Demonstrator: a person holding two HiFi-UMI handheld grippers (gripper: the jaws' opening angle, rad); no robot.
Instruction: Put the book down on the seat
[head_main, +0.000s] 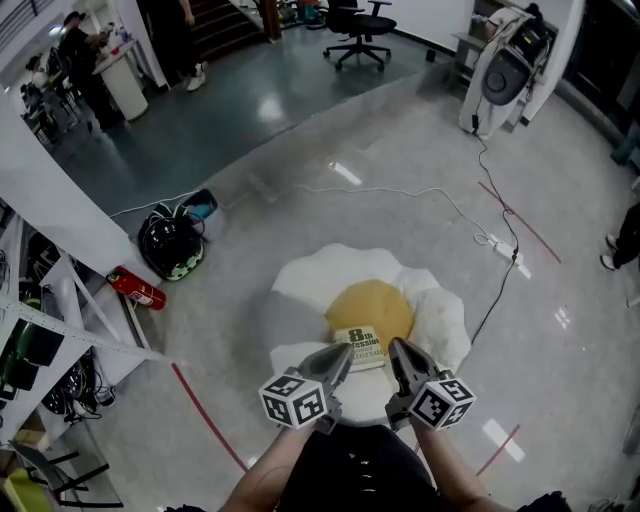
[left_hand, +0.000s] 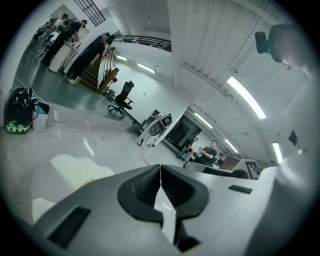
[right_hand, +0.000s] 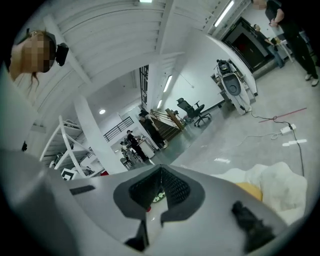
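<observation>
We look along the left gripper (left_hand: 160, 172), whose two dark-padded jaws meet tip to tip with nothing between them. Beyond them to the left, the white seat (left_hand: 70, 167) lies on the glossy grey floor (left_hand: 100, 135). A black and green backpack (left_hand: 17, 117) sits farther left. A black office chair (left_hand: 122, 97) stands well beyond, near a staircase (left_hand: 97, 70).

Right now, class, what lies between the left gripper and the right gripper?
The book, lying flat on the seat, sits between the left gripper and the right gripper. The head view shows this.
</observation>
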